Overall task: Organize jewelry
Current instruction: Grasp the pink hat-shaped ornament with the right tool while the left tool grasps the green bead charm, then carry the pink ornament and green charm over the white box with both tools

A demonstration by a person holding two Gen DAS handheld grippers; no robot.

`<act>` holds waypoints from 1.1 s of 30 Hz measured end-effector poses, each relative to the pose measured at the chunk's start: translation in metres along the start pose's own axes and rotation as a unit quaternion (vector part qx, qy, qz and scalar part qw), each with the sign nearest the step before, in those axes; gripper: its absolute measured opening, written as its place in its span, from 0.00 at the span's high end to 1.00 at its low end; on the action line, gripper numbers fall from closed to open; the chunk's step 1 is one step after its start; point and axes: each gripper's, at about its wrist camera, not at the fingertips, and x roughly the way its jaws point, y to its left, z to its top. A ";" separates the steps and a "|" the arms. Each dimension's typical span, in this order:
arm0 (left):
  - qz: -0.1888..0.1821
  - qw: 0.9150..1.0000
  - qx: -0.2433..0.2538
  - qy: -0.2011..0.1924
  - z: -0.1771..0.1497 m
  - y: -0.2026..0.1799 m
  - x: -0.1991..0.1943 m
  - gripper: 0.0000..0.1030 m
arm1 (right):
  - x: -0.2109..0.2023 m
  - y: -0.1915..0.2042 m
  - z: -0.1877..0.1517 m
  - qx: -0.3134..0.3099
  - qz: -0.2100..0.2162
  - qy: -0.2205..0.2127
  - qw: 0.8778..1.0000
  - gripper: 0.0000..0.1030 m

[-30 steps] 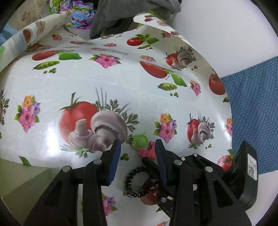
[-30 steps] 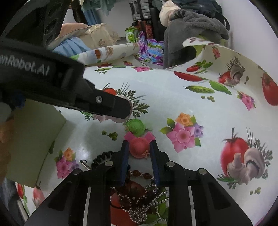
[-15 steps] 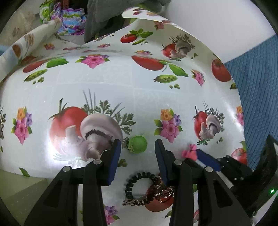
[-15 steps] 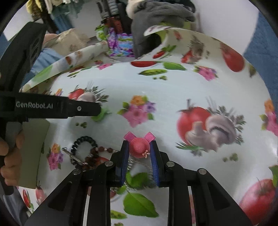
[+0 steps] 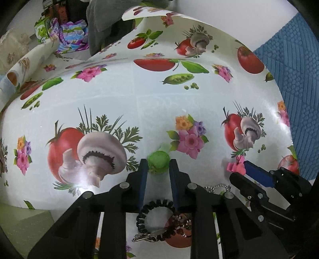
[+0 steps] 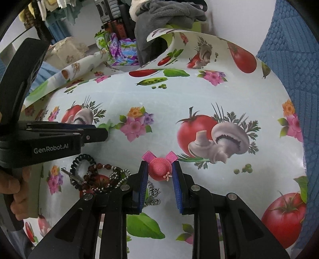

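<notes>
My right gripper is shut on a pink hat-shaped hair clip and holds it just over the tablecloth; the clip also shows in the left wrist view. My left gripper is open, its fingertips on either side of a green hat-shaped clip that lies on the cloth. Behind it lie a black coil bracelet, a brown bead bracelet and a silver ball chain. A small silver chain lies under the right gripper.
A glossy tablecloth printed with tomatoes, mushrooms and flowers covers the table. Grey cloth and bright fabric are piled at the far edge. A blue textured surface lies to the right.
My right gripper has carried the pink clip to the right, away from the jewelry pile. My left gripper has moved forward until its fingertips flank the green clip.
</notes>
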 end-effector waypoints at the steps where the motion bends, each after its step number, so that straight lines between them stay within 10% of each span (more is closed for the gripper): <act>1: -0.003 1.000 -0.001 0.001 0.000 0.000 0.000 0.82 | 0.000 0.000 0.000 -0.001 -0.001 -0.001 1.000 0.79; 13: -0.016 0.999 -0.021 -0.026 -0.012 0.002 -0.036 0.82 | -0.029 0.006 0.009 0.010 0.005 -0.023 1.000 0.79; 33: -0.021 0.989 -0.028 -0.143 -0.013 0.031 -0.216 0.82 | -0.190 0.087 0.088 -0.043 0.024 -0.169 0.984 0.79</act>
